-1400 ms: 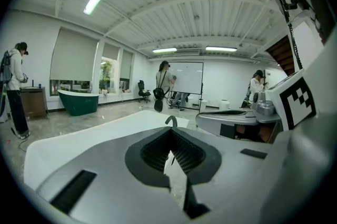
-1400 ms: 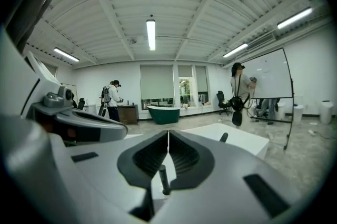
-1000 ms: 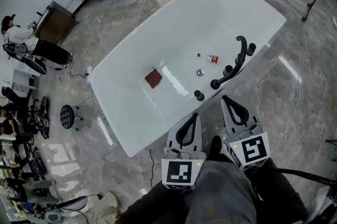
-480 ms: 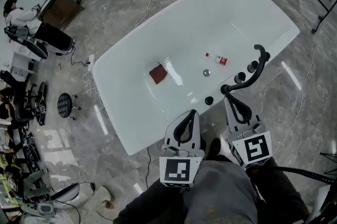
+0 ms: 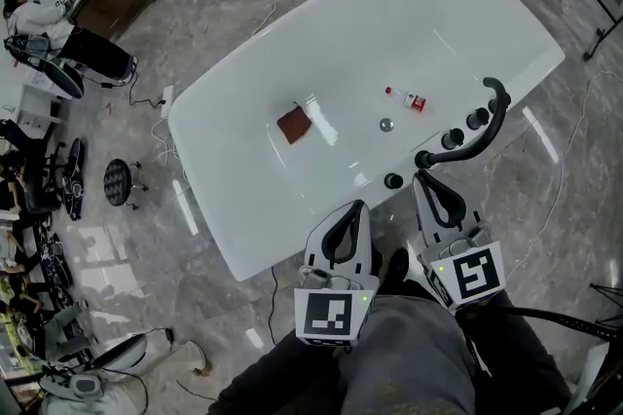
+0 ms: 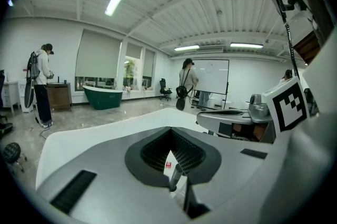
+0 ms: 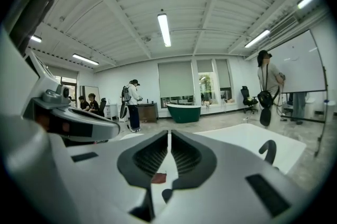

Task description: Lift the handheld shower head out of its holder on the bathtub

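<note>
The black curved shower head [image 5: 474, 131] stands on the near rim of the white bathtub [image 5: 243, 238], between black knobs [image 5: 393, 180]. My right gripper [image 5: 420, 178] is shut and empty, its tips just short of the handle's lower end and not touching it. My left gripper [image 5: 358, 207] is also shut and empty, just outside the rim near the leftmost knob. In the right gripper view the shut jaws [image 7: 168, 133] point over the tub, and the shower head [image 7: 268, 152] shows to the right. In the left gripper view the jaws [image 6: 170, 129] meet at the tips.
Inside the tub lie a brown square cloth [image 5: 293, 125], a small red-labelled bottle [image 5: 409, 99] and the drain [image 5: 386, 125]. Cables run over the marble floor. A black stool [image 5: 117, 181] and people at desks are far left. A green tub [image 7: 184, 111] stands at the back.
The tub and shower head have come closer to both grippers and shifted right in the head view. Both grippers stay shut and empty.
</note>
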A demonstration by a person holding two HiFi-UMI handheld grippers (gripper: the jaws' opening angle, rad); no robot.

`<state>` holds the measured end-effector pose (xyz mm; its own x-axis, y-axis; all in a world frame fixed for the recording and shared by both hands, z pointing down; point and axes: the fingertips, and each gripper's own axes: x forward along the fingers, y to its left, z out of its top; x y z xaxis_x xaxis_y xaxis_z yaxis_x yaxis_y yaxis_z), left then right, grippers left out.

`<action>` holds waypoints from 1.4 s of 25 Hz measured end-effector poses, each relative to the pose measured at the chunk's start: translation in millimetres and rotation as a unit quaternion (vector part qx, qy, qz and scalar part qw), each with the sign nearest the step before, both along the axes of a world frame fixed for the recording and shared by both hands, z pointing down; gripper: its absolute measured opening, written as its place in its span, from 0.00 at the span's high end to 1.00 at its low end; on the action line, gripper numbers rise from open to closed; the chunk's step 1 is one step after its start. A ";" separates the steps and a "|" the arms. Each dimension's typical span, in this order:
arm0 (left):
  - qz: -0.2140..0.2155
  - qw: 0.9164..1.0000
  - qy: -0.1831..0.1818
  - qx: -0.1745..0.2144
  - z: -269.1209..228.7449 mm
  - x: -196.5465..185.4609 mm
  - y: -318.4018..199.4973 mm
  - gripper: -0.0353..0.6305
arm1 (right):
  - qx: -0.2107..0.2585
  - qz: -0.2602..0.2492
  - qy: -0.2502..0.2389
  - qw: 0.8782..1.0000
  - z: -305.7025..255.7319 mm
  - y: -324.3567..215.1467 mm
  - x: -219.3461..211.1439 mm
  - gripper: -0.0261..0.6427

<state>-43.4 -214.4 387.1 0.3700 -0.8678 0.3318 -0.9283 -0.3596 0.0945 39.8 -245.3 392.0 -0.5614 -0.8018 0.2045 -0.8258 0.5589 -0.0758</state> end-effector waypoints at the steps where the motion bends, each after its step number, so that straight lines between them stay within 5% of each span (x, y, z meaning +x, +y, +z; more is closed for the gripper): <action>1: -0.003 1.000 0.002 0.000 1.5 0.1 0.4 0.94 | 0.003 -0.005 -0.002 1.000 1.2 0.6 -1.6 0.95; 13: -0.017 1.000 -0.010 0.000 44.8 -20.8 15.5 0.94 | 0.002 -0.020 0.009 1.000 63.4 9.1 -22.8 0.76; 35: -0.055 0.998 -0.001 -0.044 118.8 -54.8 4.5 0.94 | -0.035 -0.027 0.081 0.996 168.1 -15.5 -37.8 0.71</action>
